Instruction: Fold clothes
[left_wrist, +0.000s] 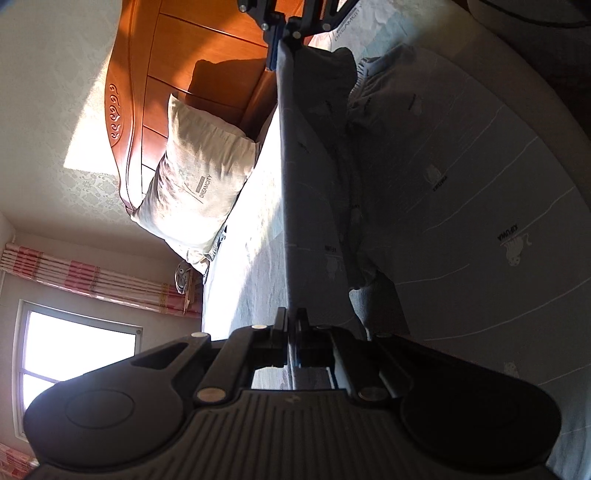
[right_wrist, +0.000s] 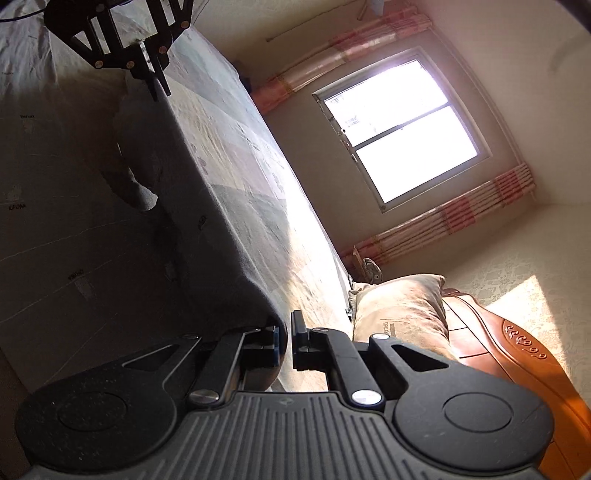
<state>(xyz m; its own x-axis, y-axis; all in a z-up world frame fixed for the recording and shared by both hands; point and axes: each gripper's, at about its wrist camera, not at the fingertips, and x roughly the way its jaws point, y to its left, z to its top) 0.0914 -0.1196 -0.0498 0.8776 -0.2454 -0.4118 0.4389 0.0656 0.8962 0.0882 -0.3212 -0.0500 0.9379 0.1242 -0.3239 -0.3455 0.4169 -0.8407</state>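
Note:
A dark grey garment (left_wrist: 317, 184) with small pale prints hangs stretched between both grippers above the bed. My left gripper (left_wrist: 292, 319) is shut on one end of its taut top edge. At the top of the left wrist view, my right gripper (left_wrist: 284, 40) pinches the other end. In the right wrist view, the right gripper (right_wrist: 285, 328) is shut on the garment (right_wrist: 207, 258), whose edge runs up to the left gripper (right_wrist: 157, 88). A sleeve (right_wrist: 136, 184) dangles below the edge. The lower part of the garment lies bunched in shadow.
Under the garment lies a grey cover (left_wrist: 480, 184) with white lines and small animal prints. The sunlit bed sheet (left_wrist: 255, 221) stretches beside it. A cream pillow (left_wrist: 199, 177) leans on the wooden headboard (left_wrist: 207, 55). A window (right_wrist: 399, 129) with pink striped curtains is behind.

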